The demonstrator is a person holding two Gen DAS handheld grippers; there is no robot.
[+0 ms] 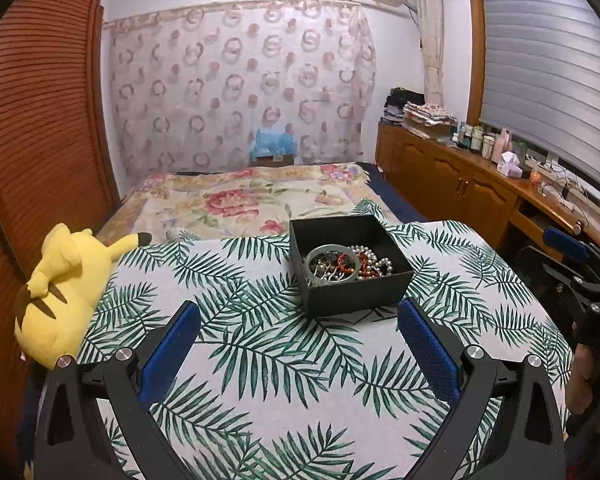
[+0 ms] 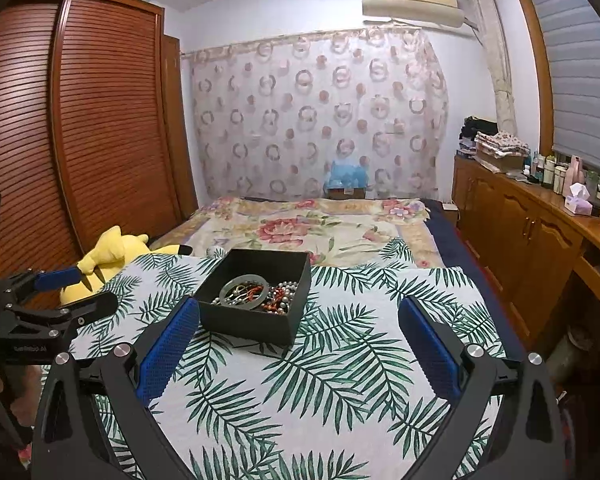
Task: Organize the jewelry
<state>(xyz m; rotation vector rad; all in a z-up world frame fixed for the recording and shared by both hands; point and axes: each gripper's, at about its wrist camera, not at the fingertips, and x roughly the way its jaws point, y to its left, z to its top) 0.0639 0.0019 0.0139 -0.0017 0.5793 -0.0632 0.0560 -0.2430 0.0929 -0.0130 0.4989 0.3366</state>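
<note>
Both our tools, left tool (image 1: 299, 334) and right tool (image 2: 299, 334), were wide open, empty; the jewelry (image 1: 346, 265) looked tangled, so grabbing one strand might've dragged the box (image 1: 356, 298) along.

Black box (image 2: 256, 300) of jewelry (image 2: 256, 295) on leaf-print cloth (image 2: 340, 380), beyond wide-open right tool (image 2: 299, 312).

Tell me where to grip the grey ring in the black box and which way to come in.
Grip the grey ring on its near rim, one finger inside the hoop and one outside, coming down from above. It lies roughly flat on the tangle of beads, and the walls of the black box block a sideways approach. Both the left gripper and right gripper stand open and empty.
</note>
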